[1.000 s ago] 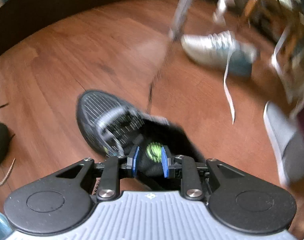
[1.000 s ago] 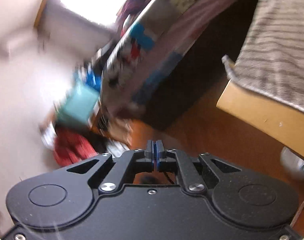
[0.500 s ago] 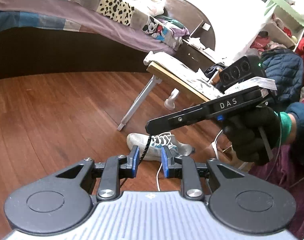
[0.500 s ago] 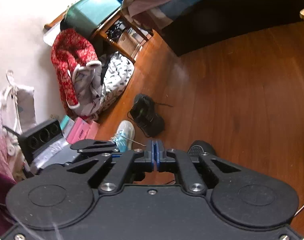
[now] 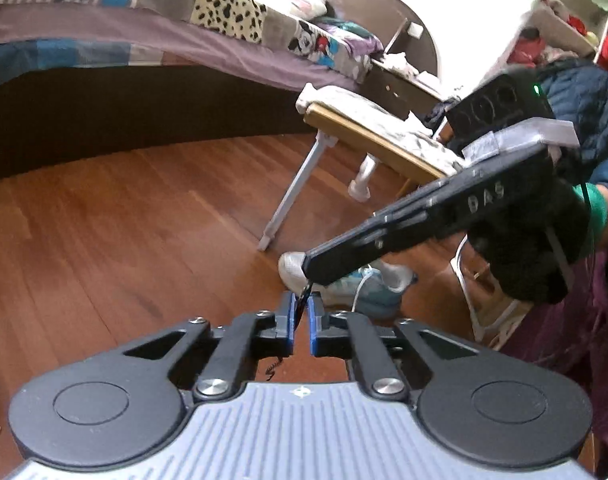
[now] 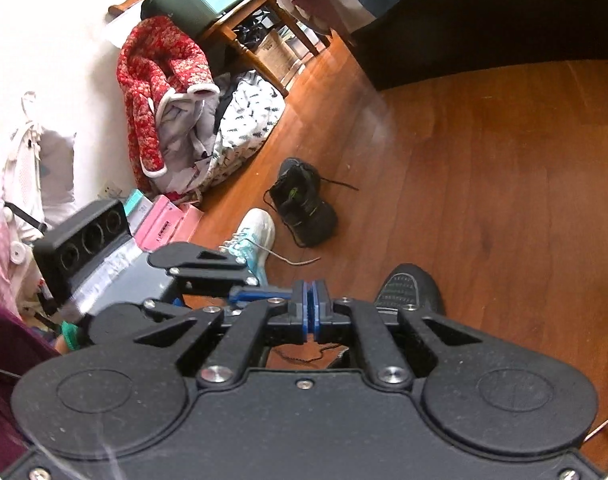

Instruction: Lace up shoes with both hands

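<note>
In the left wrist view my left gripper (image 5: 300,320) has its blue pads a narrow gap apart, and a black lace (image 5: 304,299) runs up between them. The lace goes to the tip of my right gripper (image 5: 309,270), which reaches in from the right in a gloved hand and is shut on it. In the right wrist view the right gripper (image 6: 311,309) has its pads pressed together, with the black lace (image 6: 304,354) hanging slack beneath. The toe of the black shoe (image 6: 408,288) shows just beyond it. The left gripper (image 6: 260,292) comes in from the left, its fingers level with the right pads.
On the wooden floor lie a white and teal shoe (image 5: 343,286), a second black shoe (image 6: 304,204) and another teal shoe (image 6: 252,240). A folding table (image 5: 367,132) stands beyond the grippers, a bed (image 5: 144,40) behind it. Piled clothes (image 6: 176,112) line the wall.
The left gripper's jaws have narrowed around the lace. The right gripper's tip has come down and left, right over the left pads. A second ago the left camera looked down at the black shoe.
</note>
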`<action>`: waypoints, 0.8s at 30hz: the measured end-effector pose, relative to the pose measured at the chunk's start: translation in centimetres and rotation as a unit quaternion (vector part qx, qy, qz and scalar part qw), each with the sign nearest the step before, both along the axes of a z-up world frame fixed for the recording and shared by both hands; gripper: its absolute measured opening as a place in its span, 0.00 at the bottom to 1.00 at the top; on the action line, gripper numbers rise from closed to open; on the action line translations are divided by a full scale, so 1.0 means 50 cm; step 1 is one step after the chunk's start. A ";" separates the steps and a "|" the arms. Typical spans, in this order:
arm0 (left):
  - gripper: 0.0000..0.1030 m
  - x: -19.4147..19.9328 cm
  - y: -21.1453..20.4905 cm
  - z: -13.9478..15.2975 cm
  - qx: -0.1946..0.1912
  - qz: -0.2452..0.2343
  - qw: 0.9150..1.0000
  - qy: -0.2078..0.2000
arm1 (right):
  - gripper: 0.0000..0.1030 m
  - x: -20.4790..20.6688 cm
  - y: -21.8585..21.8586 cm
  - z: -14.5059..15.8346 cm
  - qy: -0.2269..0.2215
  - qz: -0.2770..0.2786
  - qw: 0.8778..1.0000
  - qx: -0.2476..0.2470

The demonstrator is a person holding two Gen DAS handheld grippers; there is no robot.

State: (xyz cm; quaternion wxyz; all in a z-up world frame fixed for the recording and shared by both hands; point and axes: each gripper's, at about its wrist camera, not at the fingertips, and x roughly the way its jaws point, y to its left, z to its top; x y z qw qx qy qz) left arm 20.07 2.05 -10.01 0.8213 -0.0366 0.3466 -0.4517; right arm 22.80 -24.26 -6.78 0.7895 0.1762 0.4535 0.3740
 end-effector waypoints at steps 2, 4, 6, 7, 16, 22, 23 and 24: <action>0.02 -0.003 0.002 -0.002 0.000 0.003 1.000 -0.005 | 0.04 0.000 0.002 -0.001 0.001 0.001 1.000 0.003; 0.02 0.004 0.013 -0.006 -0.008 0.017 1.000 0.003 | 0.07 0.000 0.001 -0.003 0.004 0.000 1.000 0.011; 0.02 0.018 0.031 -0.014 -0.028 0.043 0.998 0.026 | 0.18 0.003 -0.006 -0.002 0.008 -0.009 0.999 0.030; 0.02 0.026 0.046 -0.021 -0.050 0.057 0.996 0.047 | 0.31 0.004 -0.008 0.000 0.004 -0.011 1.000 0.029; 0.01 0.062 0.107 -0.075 -0.241 0.067 0.947 0.202 | 0.32 -0.073 0.086 0.025 -0.202 0.119 0.959 -0.157; 0.01 0.063 0.103 -0.083 -0.256 0.056 0.940 0.217 | 0.03 -0.089 0.100 0.020 -0.224 0.142 0.948 -0.176; 0.01 0.063 0.101 -0.080 -0.250 0.057 0.943 0.212 | 0.03 -0.089 0.101 0.019 -0.224 0.144 0.947 -0.179; 0.02 0.062 0.099 -0.077 -0.243 0.058 0.946 0.206 | 0.03 -0.090 0.102 0.018 -0.223 0.147 0.946 -0.182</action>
